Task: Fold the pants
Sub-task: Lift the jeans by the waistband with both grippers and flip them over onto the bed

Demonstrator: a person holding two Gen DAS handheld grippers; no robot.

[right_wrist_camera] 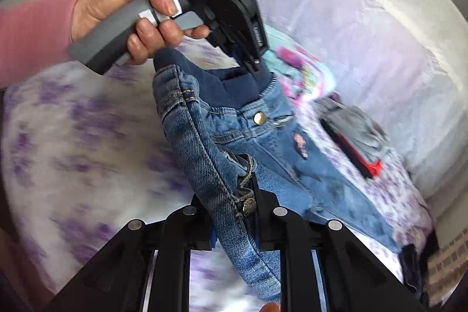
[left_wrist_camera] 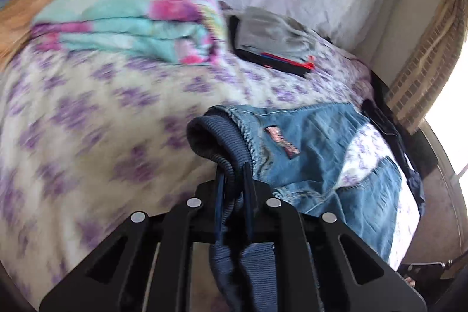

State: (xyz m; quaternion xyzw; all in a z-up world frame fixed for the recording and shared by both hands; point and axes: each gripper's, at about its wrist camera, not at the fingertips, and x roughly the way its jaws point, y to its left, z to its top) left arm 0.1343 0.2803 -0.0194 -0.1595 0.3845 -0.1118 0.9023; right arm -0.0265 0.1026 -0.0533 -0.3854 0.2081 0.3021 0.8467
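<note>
Small blue jeans (left_wrist_camera: 310, 148) with a dark ribbed waistband are lifted above the bed. My left gripper (left_wrist_camera: 234, 180) is shut on the ribbed waistband (left_wrist_camera: 216, 142). It also shows in the right wrist view (right_wrist_camera: 251, 63), held by a hand, pinching that waistband. My right gripper (right_wrist_camera: 234, 203) is shut on the denim waist edge of the jeans (right_wrist_camera: 204, 154) by a metal button. The legs hang down toward the bed at the right.
The bed (left_wrist_camera: 87, 122) has a white cover with purple flowers. A folded turquoise and pink blanket (left_wrist_camera: 128, 19) and a pile of grey, black and red clothes (left_wrist_camera: 272, 37) lie at the far side. A dark garment (left_wrist_camera: 392, 133) hangs off the right edge.
</note>
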